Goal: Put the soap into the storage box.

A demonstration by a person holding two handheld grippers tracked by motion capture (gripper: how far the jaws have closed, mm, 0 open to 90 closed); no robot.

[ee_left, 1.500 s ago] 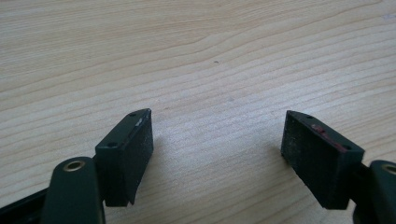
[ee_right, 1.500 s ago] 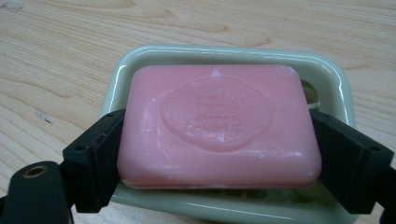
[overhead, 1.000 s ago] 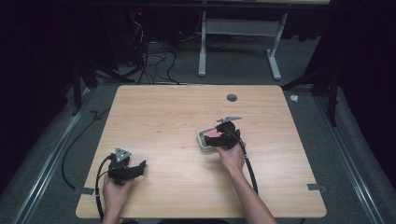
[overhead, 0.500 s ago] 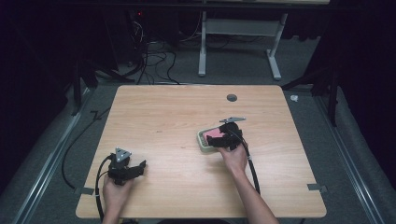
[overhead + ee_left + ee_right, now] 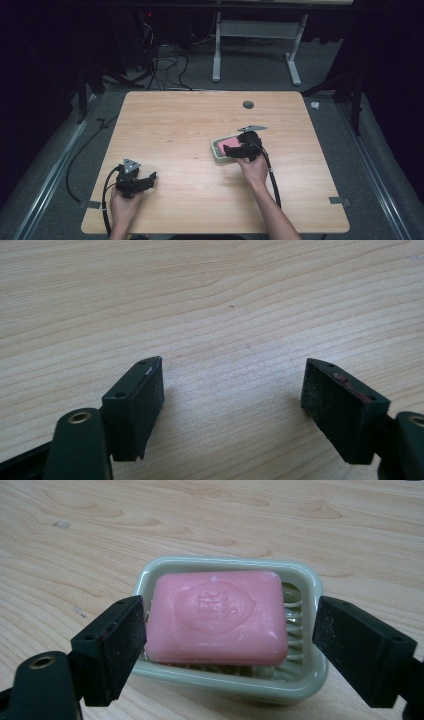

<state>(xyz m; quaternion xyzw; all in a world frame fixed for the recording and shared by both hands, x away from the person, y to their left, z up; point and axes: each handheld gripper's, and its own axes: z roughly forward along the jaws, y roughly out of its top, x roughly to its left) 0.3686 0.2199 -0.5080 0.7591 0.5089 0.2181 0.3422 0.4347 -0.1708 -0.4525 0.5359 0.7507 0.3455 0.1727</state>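
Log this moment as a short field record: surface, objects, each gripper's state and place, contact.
surface: wooden table
object: pink soap bar lying in a pale green soap dish
right gripper: jaws have just been closing, one on each side of the soap, pads not yet pressing on it
left gripper: open, nothing between its jaws, low over bare wood at the near left of the table
contact: left pad looks close to the soap's edge; a gap shows at the right pad
other: dark round hole near the table's far edge
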